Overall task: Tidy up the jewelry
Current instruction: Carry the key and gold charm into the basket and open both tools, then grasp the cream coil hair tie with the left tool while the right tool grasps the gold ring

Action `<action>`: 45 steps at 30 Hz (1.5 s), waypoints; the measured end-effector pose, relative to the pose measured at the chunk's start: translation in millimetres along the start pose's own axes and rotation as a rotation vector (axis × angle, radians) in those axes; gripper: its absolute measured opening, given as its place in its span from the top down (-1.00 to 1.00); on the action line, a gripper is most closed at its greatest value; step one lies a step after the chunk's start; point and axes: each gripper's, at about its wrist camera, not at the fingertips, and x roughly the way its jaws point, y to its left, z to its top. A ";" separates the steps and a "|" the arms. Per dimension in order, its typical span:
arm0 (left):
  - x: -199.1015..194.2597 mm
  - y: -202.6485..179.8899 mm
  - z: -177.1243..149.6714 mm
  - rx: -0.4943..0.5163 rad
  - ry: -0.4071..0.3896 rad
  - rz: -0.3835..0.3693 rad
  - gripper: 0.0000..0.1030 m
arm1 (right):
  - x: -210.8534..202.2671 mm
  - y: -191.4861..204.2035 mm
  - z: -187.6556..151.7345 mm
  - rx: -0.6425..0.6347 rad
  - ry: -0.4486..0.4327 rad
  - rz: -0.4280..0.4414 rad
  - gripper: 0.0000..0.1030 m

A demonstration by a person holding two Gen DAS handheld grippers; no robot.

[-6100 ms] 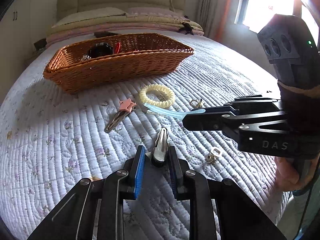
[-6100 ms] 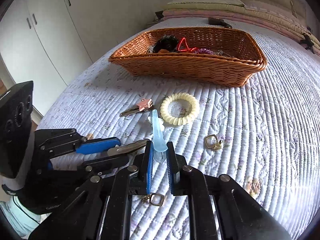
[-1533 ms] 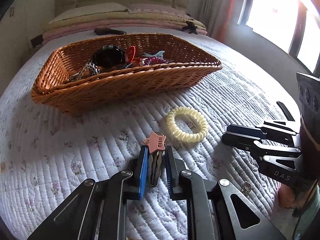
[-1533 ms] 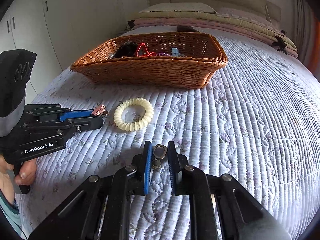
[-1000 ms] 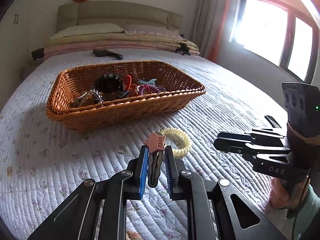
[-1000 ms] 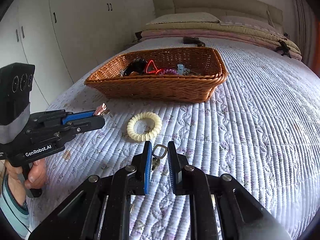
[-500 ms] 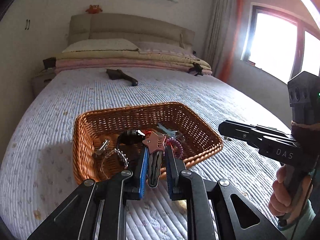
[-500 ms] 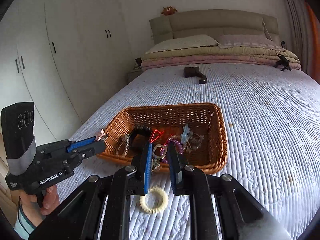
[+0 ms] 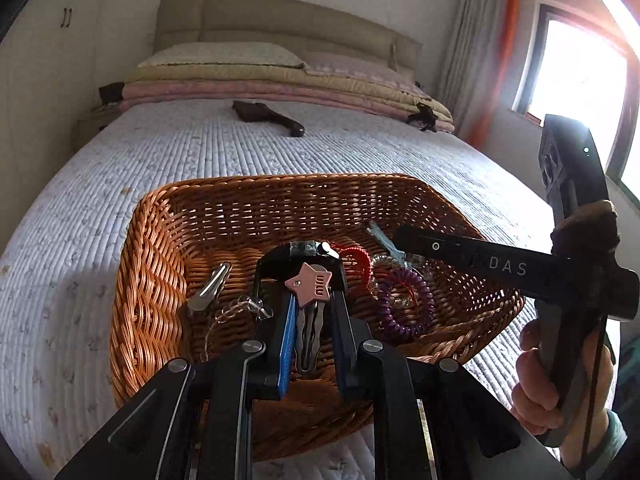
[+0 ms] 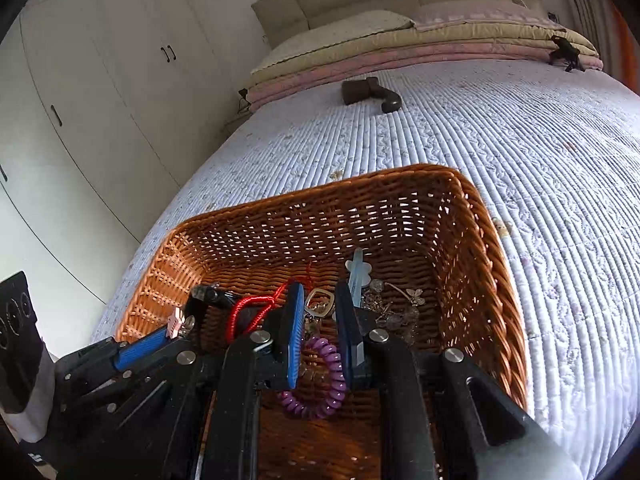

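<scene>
Left wrist view: left gripper [image 9: 312, 316] clamped on the star hair clip [image 9: 308, 292], clip's star end up, above the wicker basket [image 9: 132, 280].
Right wrist view: right gripper [image 10: 320, 320] closed narrowly on a small metal ring clasp [image 10: 320, 304], over the basket interior.
Hold rationale: both items appear suspended over the basket for release; a drop from here should land inside the walls.
Basket contents: purple coil tie [image 10: 320, 384], red cord [image 10: 252, 308], pale blue clip [image 10: 356, 272], black watch [image 9: 300, 250], silver clip [image 9: 210, 286].
Surface: quilted pale bedspread [image 9: 100, 184]; basket rests on it.
Room: padded headboard [image 9: 260, 16], folded blankets [image 9: 260, 84], white wardrobes [image 10: 100, 80], bright window [image 9: 576, 72].
</scene>
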 end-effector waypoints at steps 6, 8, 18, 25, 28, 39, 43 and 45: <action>0.3 -4.8 -1.1 0.017 -0.013 0.032 0.65 | 6.4 1.1 0.2 -0.022 -0.004 -0.013 0.63; -2.9 -5.2 -1.6 0.009 -0.028 0.017 0.65 | 4.3 -1.0 1.7 -0.008 -0.016 0.005 0.62; -39.8 -5.8 -3.7 -0.005 -0.151 -0.044 0.17 | -35.4 -2.8 -6.7 -0.013 -0.131 0.049 0.51; -66.1 -16.9 -9.6 0.023 -0.209 -0.081 0.17 | -77.7 18.4 -14.5 -0.084 -0.241 0.017 0.51; -74.8 -27.4 -12.1 0.053 -0.227 -0.089 0.17 | -90.4 24.0 -21.8 -0.102 -0.262 0.000 0.51; -97.7 -40.8 -29.5 0.037 -0.235 -0.101 0.17 | -149.1 28.9 -69.2 -0.119 -0.224 0.007 0.32; -98.1 -44.8 -40.6 0.010 -0.199 -0.112 0.17 | -163.2 33.5 -101.6 -0.159 -0.160 0.019 0.32; -97.2 -48.3 -48.7 0.011 -0.177 -0.101 0.17 | -166.7 34.4 -119.0 -0.175 -0.117 0.027 0.32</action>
